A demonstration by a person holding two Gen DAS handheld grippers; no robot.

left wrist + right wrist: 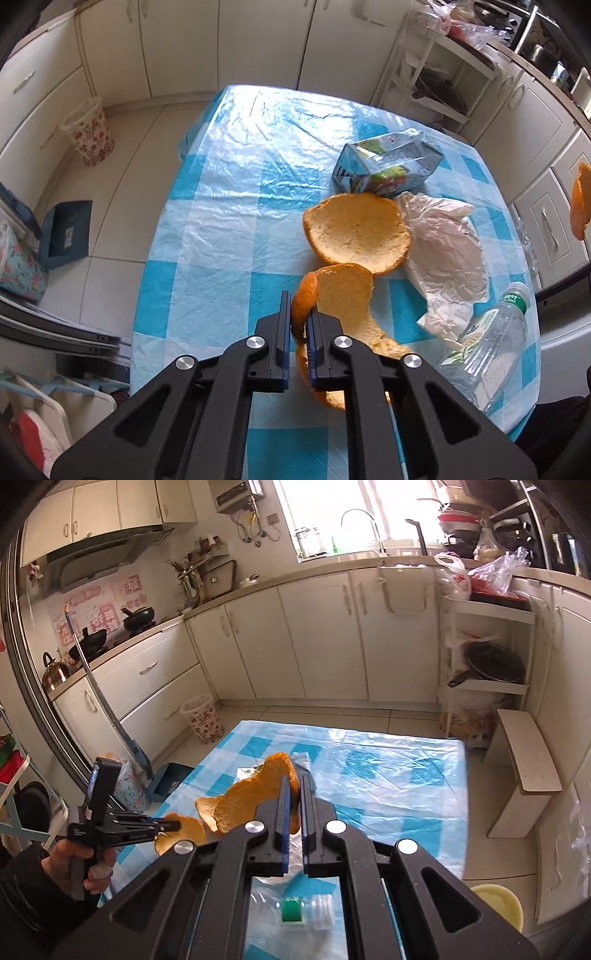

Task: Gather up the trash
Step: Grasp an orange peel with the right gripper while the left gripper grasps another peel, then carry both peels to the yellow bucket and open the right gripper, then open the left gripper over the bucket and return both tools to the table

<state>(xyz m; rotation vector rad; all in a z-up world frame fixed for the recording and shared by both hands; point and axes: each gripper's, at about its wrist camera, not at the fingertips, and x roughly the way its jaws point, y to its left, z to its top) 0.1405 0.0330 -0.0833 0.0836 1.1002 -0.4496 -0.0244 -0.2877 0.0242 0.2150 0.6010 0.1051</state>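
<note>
My left gripper (298, 308) is shut on a curled piece of orange peel (343, 295) and holds it just above the blue checked table (229, 206). A larger round peel (356, 232) lies on the table beyond it. My right gripper (293, 788) is shut on another orange peel (255, 797), lifted above the table; that peel shows at the right edge of the left wrist view (580, 206). A crumpled white wrapper (443, 251), a juice carton (388, 162) and a clear plastic bottle (491, 339) lie on the table. The left gripper also shows in the right wrist view (170, 825).
A floral waste bin (88, 136) stands on the floor by the cabinets, also in the right wrist view (203, 720). A blue dustpan (66, 232) lies on the floor left of the table. A white shelf rack (487, 657) and a stool (524, 768) stand at the right.
</note>
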